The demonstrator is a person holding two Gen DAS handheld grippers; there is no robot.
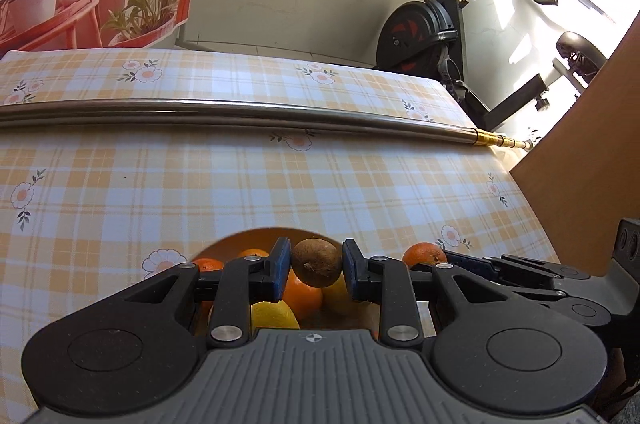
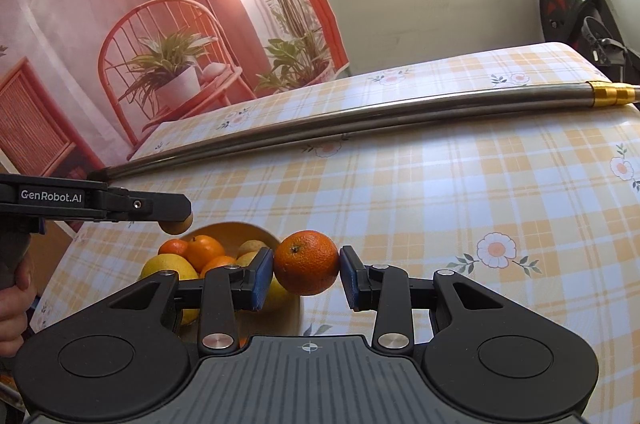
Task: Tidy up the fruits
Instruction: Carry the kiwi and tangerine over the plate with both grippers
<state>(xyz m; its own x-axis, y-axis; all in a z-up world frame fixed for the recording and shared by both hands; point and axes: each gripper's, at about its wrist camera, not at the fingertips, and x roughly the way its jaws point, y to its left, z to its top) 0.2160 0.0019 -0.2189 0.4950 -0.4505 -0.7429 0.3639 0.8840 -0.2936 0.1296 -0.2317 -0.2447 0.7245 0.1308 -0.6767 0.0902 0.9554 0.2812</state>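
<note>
the bench (image 2: 500, 183) under its plaid flowered cloth carries a long steel pole (image 2: 360, 121) across the far side and, at the near edge, a wooden bowl (image 2: 256, 234) heaped with fruit: oranges, lemons and a paler round fruit i cannot name.

the orange (image 2: 306, 262) sits in the right tongs (image 2: 306, 272), raised just beside the bowl's right rim. it looks firm and fairly weighty, with a pebbled rind that should give the pads some bite; the widest middle, where it is taken now, seems the safest hold, since a round fruit pinched off-centre would likely squirt out. the right tongs are parted about the width of the orange, both blue pads pressed against its sides.

the kiwi (image 1: 317, 261) is smaller, lighter and probably softer, with a fuzzy skin that should not slip but could bruise under a hard squeeze. it hangs over the fruit in the bowl, seen from the left wrist, gripped across its middle with the stem end facing the camera. the left tongs (image 1: 316, 270) are closed to a narrow gap on it, pads touching both flanks.
</note>
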